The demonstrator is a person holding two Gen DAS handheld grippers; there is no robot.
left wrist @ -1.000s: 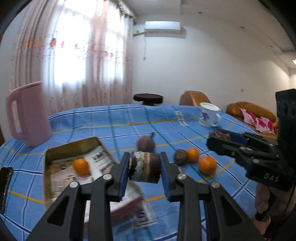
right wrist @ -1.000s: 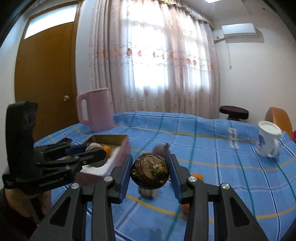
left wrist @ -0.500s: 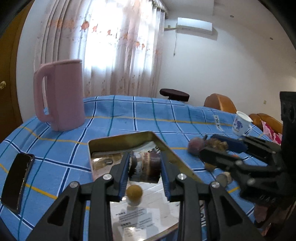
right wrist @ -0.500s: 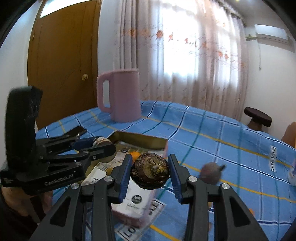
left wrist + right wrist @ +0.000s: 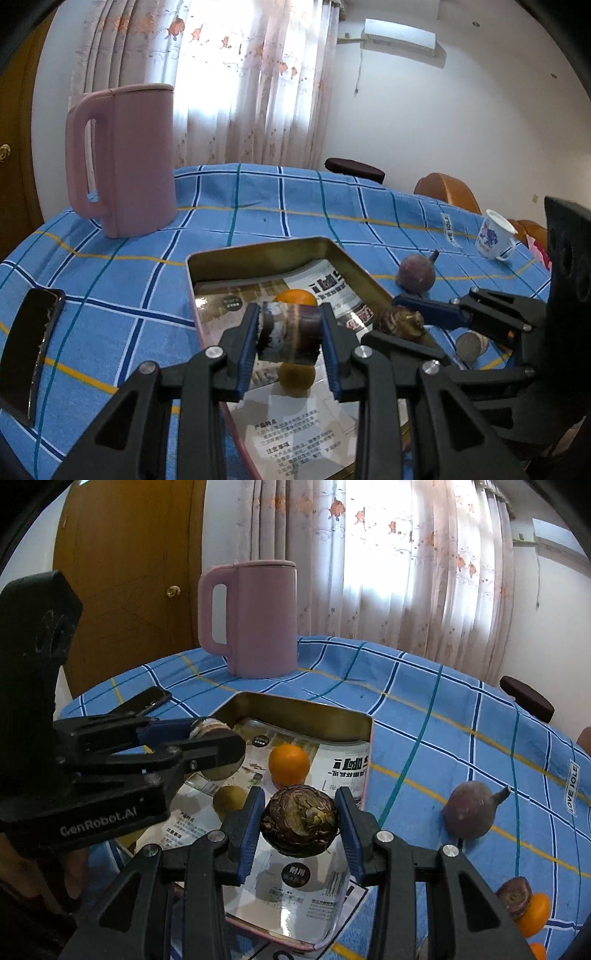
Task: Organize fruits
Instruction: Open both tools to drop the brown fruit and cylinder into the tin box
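Left wrist view: looking forward and down from close above the metal tin (image 5: 354, 264), facing the far curtained window. Right wrist view: looking down from the tin's (image 5: 303, 710) near right, facing the door. Both sharing: tin, pink kettle (image 5: 122, 158) (image 5: 251, 616), blue checked tablecloth (image 5: 258, 206) (image 5: 424, 709).

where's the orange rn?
The orange sits inside the tin tray, toward its far end, in the right wrist view. It lies just beyond the brown fruit held by the right gripper.
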